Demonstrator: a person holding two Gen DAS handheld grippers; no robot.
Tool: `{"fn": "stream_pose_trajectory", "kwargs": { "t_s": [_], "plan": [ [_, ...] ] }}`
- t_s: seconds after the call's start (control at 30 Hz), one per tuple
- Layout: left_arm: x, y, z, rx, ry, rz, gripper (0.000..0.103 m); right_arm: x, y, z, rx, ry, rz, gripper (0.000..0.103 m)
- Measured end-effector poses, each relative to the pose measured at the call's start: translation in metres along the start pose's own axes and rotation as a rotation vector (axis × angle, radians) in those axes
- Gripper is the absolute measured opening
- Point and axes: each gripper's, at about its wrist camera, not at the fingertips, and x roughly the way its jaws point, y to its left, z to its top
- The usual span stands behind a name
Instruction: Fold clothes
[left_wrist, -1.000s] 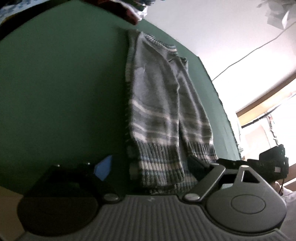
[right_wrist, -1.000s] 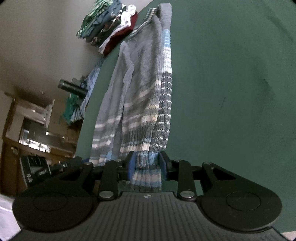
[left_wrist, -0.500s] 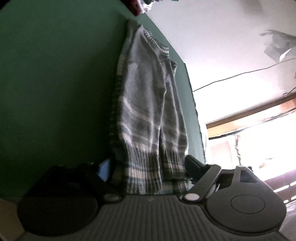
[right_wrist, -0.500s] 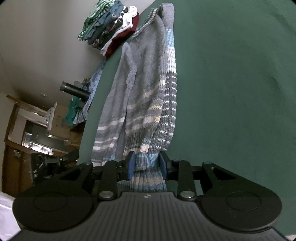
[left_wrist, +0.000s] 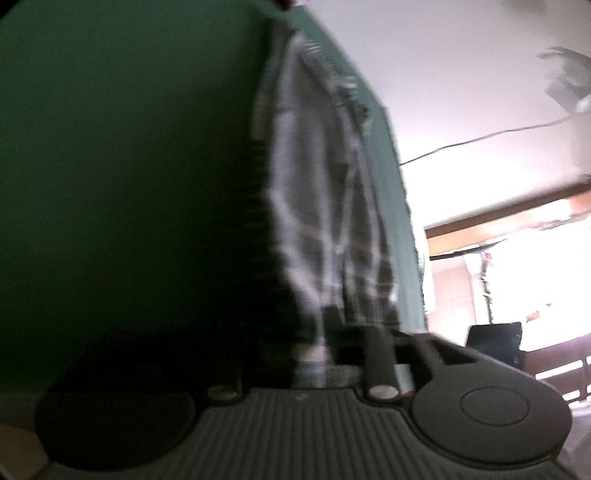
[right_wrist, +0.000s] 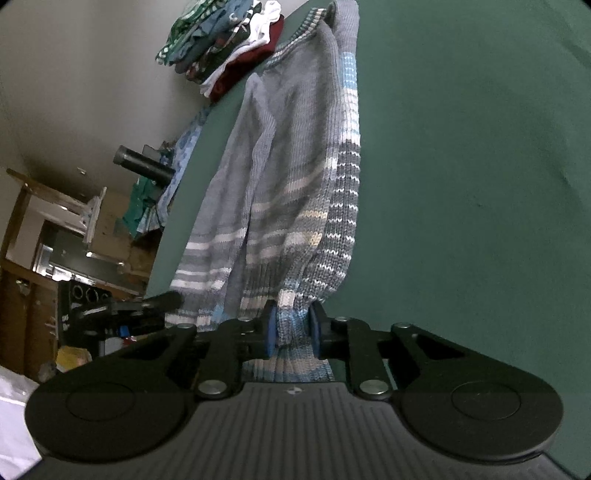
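A grey knitted sweater (right_wrist: 280, 177) with white and blue stripes lies lengthwise on the green table (right_wrist: 461, 184), folded narrow, its ribbed hem nearest me. My right gripper (right_wrist: 293, 332) is closing, and its blue pads (right_wrist: 271, 332) press on the hem's right part, bunching it. In the blurred left wrist view the sweater (left_wrist: 317, 192) runs away from my left gripper (left_wrist: 312, 343), whose jaws are closing with the hem squeezed between them. Its left finger is lost in shadow. The left gripper (right_wrist: 147, 310) also shows as a dark shape at the hem's left corner.
A pile of folded clothes (right_wrist: 229, 48) sits at the table's far end beside the sweater's collar. Left of the table edge stand a cardboard box and shelves (right_wrist: 74, 229). A bright window (left_wrist: 517, 280) and a wall cable (left_wrist: 480, 136) lie beyond the table.
My left gripper went from wide open to closed on the hem while moving in and lower. The right pads have pinched closer together on the hem, which now bunches up.
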Motion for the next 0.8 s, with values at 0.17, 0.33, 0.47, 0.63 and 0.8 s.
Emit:
{"fn": "stream_pose_trajectory", "kwargs": {
  "t_s": [0.17, 0.33, 0.47, 0.63, 0.8],
  "plan": [
    [0.005, -0.014, 0.006, 0.051, 0.028, 0.046, 0.010, -0.001, -0.004, 0.001, 0.060, 0.009, -0.007, 0.018],
    [0.003, -0.024, 0.022, 0.001, 0.064, 0.032, 0.010, -0.005, -0.004, 0.000, 0.153, -0.011, 0.015, 0.017],
    [0.005, -0.030, 0.040, -0.025, 0.089, 0.028, 0.010, -0.012, 0.003, 0.001, 0.191, -0.062, 0.037, 0.017],
    [0.005, -0.040, 0.060, 0.007, 0.058, 0.047, 0.009, -0.017, 0.022, 0.009, 0.166, -0.151, 0.025, 0.017],
    [0.003, -0.049, 0.091, 0.034, 0.002, 0.016, 0.009, -0.017, 0.031, 0.022, 0.169, -0.273, 0.038, 0.017]
  ]
}}
